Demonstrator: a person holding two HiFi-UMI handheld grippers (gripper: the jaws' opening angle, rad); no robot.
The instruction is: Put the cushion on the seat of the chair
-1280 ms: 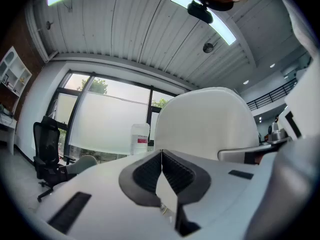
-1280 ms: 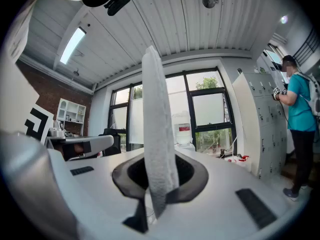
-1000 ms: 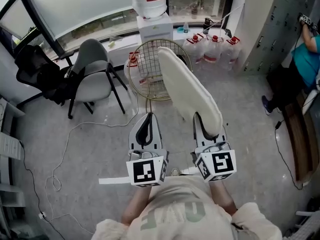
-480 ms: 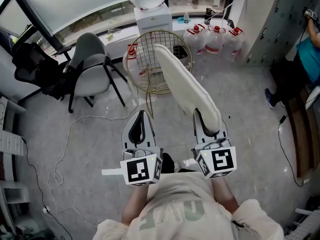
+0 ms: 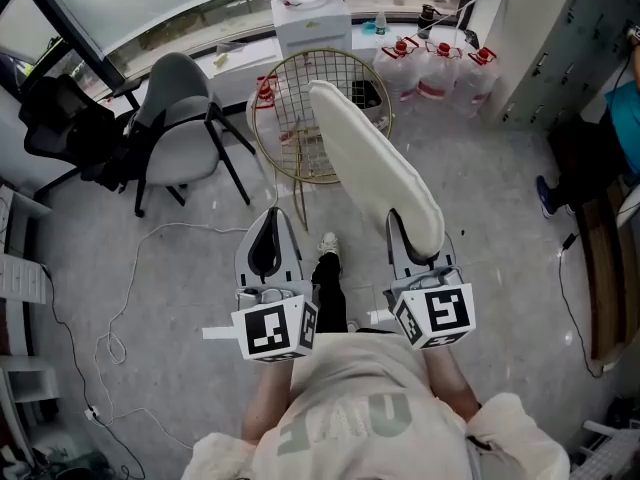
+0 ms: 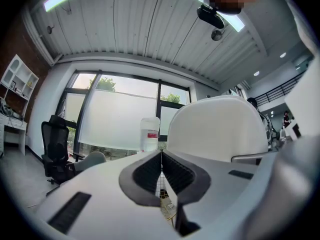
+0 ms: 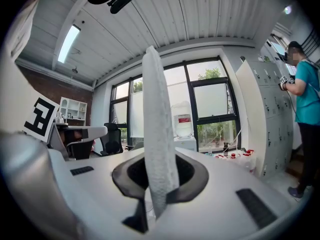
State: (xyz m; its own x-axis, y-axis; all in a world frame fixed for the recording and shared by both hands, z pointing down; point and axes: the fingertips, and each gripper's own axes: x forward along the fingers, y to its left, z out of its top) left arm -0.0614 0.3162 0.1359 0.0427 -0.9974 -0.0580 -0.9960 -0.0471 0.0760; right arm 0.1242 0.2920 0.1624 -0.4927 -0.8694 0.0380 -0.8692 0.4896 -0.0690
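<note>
A cream oval cushion [image 5: 375,163] stands on edge, pointing away from me, and my right gripper [image 5: 404,236] is shut on its near end. In the right gripper view the cushion [image 7: 157,134] rises upright between the pads. My left gripper [image 5: 270,220] is shut with nothing in it, level with the right one and apart from the cushion, whose flat side [image 6: 220,126] fills the right of the left gripper view. The gold wire chair [image 5: 296,118] with a round seat stands just ahead, partly hidden by the cushion's far end.
A grey shell chair [image 5: 180,133] stands left of the wire chair, with a black office chair [image 5: 65,123] beyond it. A water dispenser [image 5: 310,23] and water jugs [image 5: 440,66] line the window wall. A cable [image 5: 125,303] lies on the floor. A person [image 5: 628,118] stands at the lockers on the right.
Both grippers and the cushion have moved forward toward the wire chair and sunk a little. My foot has come into view between the grippers. The grip is unchanged.
</note>
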